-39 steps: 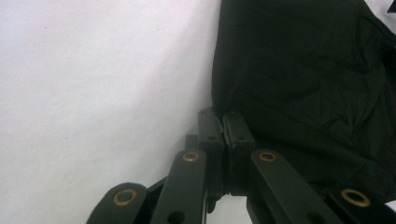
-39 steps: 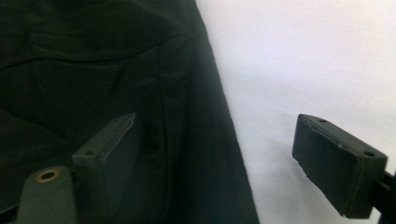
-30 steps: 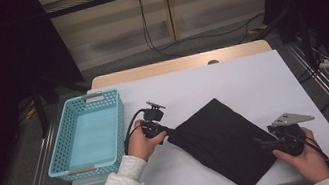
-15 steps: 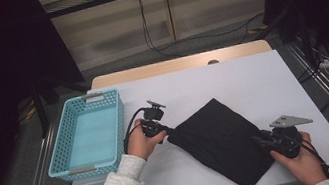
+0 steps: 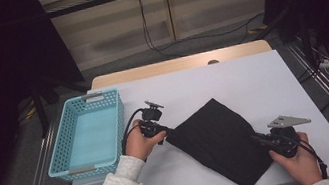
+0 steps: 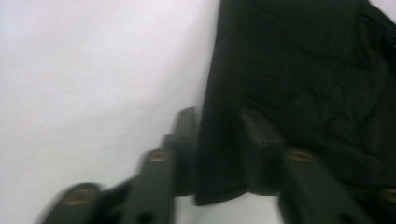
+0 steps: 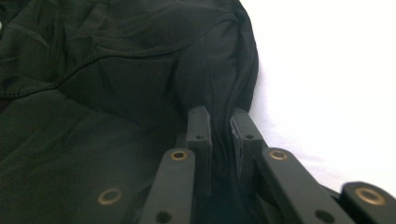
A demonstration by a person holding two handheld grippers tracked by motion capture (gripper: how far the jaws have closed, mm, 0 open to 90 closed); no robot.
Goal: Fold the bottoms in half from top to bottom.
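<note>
Black cloth point(image 5: 222, 143) lies spread on the white bench point(image 5: 252, 83), its folds dark and hard to read, no label legible. Left gripper point(image 6: 219, 135): fingers just opening, set apart astride the cloth's edge, seemingly not pressing it; right gripper point(image 7: 223, 135): fingers just closing, narrow, pinching the cloth's other edge. Blue basket point(image 5: 88, 135) at bench's left, contents not discernible.

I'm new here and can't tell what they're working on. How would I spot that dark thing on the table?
Find the white table, then look right of the turquoise plastic basket. The black folded cloth lies flat as a slanted square between the left gripper and the right gripper; it is the table's one dark, soft item.
</note>
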